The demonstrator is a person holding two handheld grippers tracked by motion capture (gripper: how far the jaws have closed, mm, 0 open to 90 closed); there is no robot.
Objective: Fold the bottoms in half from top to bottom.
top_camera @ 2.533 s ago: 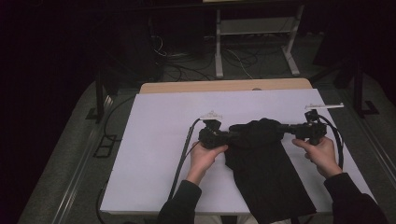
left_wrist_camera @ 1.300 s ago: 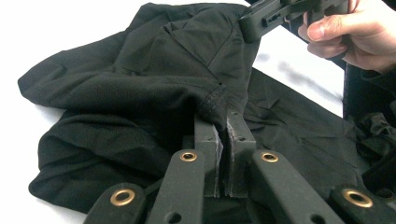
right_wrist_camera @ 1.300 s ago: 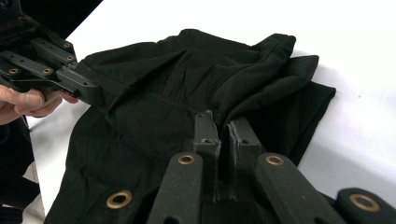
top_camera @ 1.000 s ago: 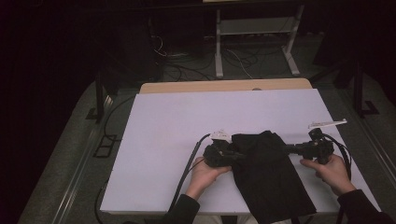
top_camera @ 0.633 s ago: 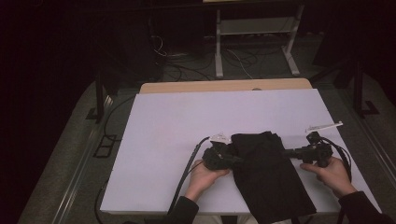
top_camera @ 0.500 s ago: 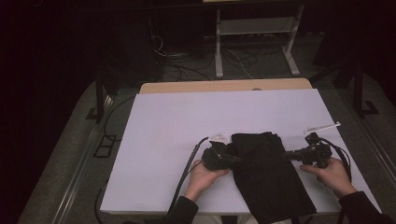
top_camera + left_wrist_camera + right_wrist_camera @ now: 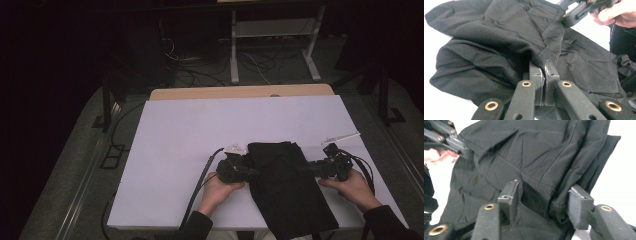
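Note:
A black garment (image 7: pixel 285 190) lies folded on the white table (image 7: pixel 200 130), and its lower end hangs over the near edge. My left gripper (image 7: pixel 252 171) is at the garment's left edge, shut on a stitched hem (image 7: pixel 544 67). My right gripper (image 7: pixel 306 169) is at the garment's right edge. Its jaws have just been opening and now stand wide apart (image 7: pixel 544 192). A folded hem of the garment (image 7: pixel 536 150) lies loose between them. The left gripper view has the right gripper (image 7: pixel 574 15) at its top right, beyond the cloth (image 7: pixel 499 37).
A small white strip (image 7: pixel 341 136) lies on the table behind my right hand. A wooden edge (image 7: pixel 240 92) runs along the table's far side. Cables and a metal frame (image 7: pixel 272 35) stand on the dark floor beyond it. Each gripper's cable trails off toward the near edge.
The garment was bunched up between the two grippers and now lies flat in a fold. Both hands have come a little nearer the front edge and have kept still since.

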